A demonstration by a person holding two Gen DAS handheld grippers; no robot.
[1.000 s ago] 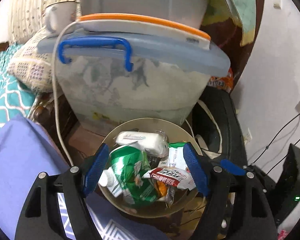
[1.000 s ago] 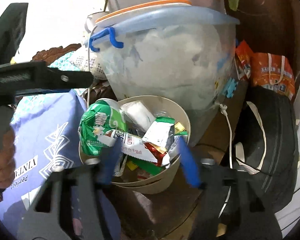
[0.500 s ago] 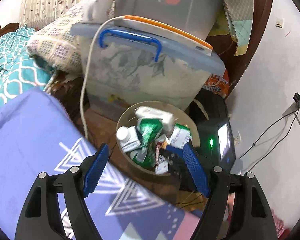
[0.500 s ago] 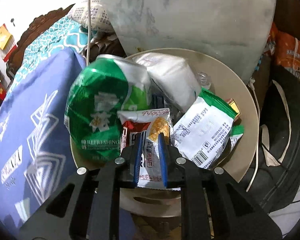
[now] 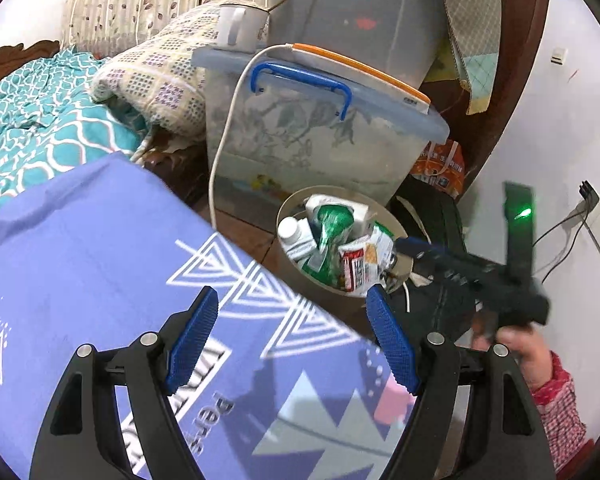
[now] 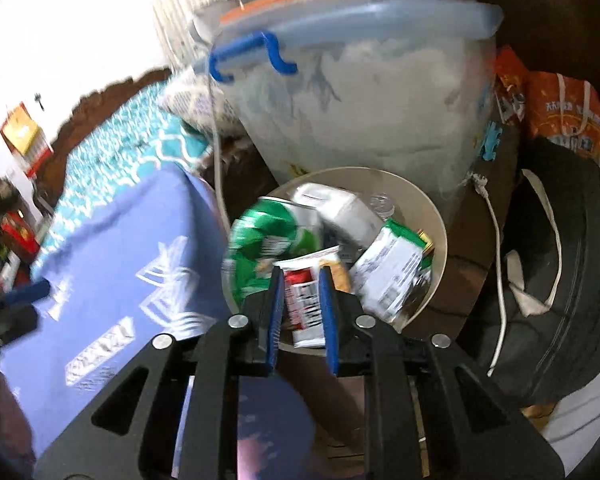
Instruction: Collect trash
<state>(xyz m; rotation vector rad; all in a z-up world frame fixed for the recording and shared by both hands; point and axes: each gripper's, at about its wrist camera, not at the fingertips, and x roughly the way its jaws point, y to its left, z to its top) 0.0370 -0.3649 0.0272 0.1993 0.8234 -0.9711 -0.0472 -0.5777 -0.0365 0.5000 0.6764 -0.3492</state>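
A round beige trash bin stands on the floor, filled with a crushed green can, white packets and a small white bottle. A red-and-white snack wrapper hangs over the bin's near rim. My right gripper has its jaws narrowly apart on either side of this wrapper; it also shows in the left wrist view. My left gripper is open and empty, above the purple bedding, short of the bin.
A clear storage box with blue handle and orange-edged lid stands behind the bin. A white cable hangs beside it. Purple patterned bedding and a teal quilt lie left. A black bag sits right of the bin.
My left gripper has pulled back up and away from the bin, over the purple bedding. My right gripper closed in around the red-and-white wrapper and has backed off slightly from the bin.
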